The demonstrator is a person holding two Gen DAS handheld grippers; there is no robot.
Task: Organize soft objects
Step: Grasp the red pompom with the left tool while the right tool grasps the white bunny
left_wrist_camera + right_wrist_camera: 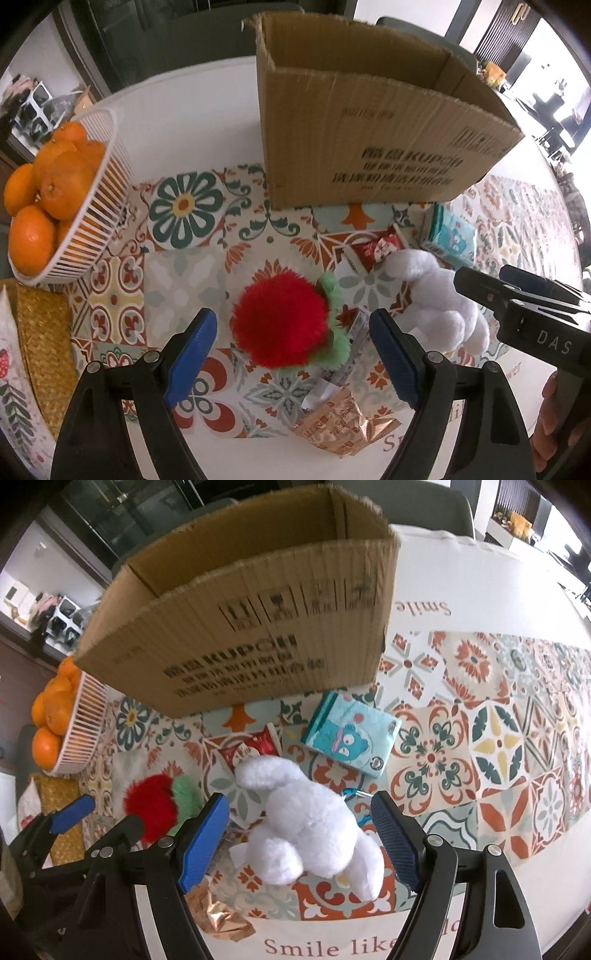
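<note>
A red fluffy plush with a green frill [282, 325] lies on the patterned tablecloth. My left gripper [291, 354] is open, its blue pads either side of the plush's near end, apart from it. A white plush toy [314, 819] lies to its right; it also shows in the left wrist view [439, 299]. My right gripper [299, 838] is open with its pads astride the white plush, not touching. An open cardboard box [369, 129] stands behind both; it also shows in the right wrist view [251, 627].
A white basket [98, 206] of oranges stands at the left, beside a woven mat [44, 343]. A teal tissue pack [351, 738], a red snack packet [247, 751] and a copper foil wrapper [340, 424] lie around the plush toys.
</note>
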